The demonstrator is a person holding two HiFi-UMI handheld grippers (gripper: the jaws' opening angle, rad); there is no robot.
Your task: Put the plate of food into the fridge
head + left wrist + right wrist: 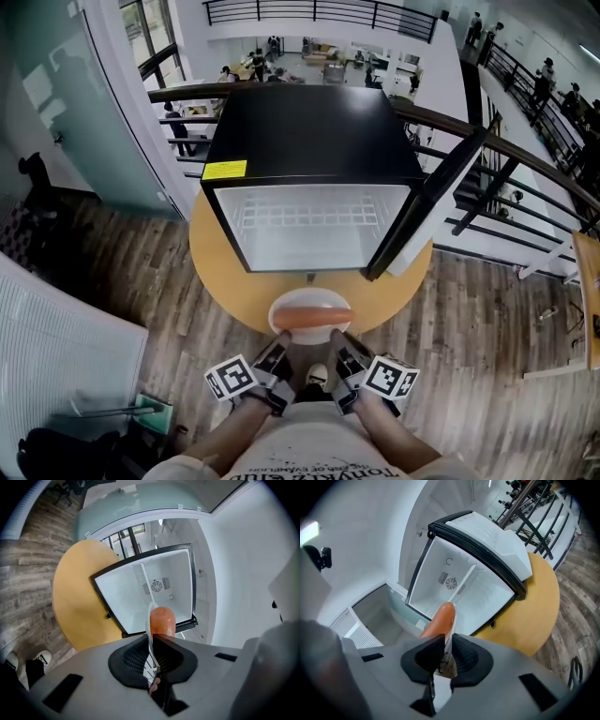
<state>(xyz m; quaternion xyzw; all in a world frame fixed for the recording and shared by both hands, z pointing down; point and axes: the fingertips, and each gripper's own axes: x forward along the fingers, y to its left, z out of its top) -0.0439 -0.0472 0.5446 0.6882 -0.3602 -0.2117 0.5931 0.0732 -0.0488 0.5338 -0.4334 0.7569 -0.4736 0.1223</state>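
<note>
In front of fridge; left gripper, right gripper; clamping plate

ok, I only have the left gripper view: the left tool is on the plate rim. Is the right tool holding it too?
Observer: Yes. In the right gripper view the right tool is clamped on the plate's rim, beside the sausage.
Operator: Plate inside the fridge yet?
Observer: No. The head view shows it over the near edge of the table, short of the fridge opening.
Operator: Door in the way?
Observer: No. The head view shows the door swung open to the right of the opening.
</note>
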